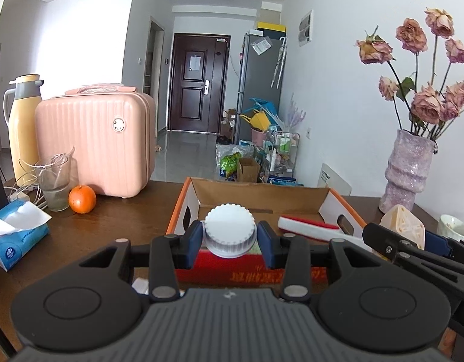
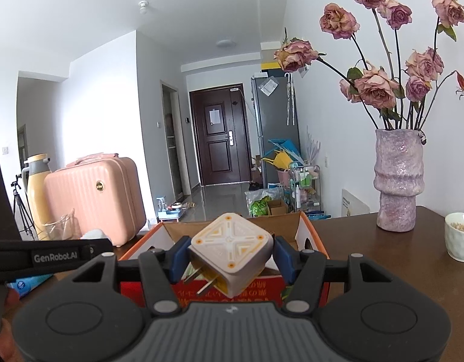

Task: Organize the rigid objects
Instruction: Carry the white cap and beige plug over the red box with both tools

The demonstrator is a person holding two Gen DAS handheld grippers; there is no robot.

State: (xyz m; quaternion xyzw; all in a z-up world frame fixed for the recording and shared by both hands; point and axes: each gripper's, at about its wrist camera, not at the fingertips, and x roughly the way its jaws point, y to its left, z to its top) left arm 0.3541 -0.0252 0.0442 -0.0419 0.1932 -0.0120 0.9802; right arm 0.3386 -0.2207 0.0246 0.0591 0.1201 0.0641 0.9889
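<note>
My left gripper [image 1: 229, 242] is shut on a white ribbed bottle cap [image 1: 230, 229], held just above the near edge of an open orange-and-red cardboard box [image 1: 183, 202]. A red-and-white flat object [image 1: 307, 226] lies in the box at the right. My right gripper [image 2: 230, 259] is shut on a cream cube plug adapter [image 2: 232, 249] with metal prongs pointing down-left, held over the same box [image 2: 304, 226]. The right gripper and adapter also show in the left wrist view [image 1: 404, 226] at the right.
On the dark wooden table [image 1: 117, 229] stand a pink case [image 1: 96, 138], a yellow thermos [image 1: 20, 126], a glass [image 1: 55, 181], an orange [image 1: 82, 199] and a tissue pack [image 1: 17, 235] at the left. A purple vase [image 2: 398, 181] with dried roses and a white cup [image 2: 459, 235] stand at the right.
</note>
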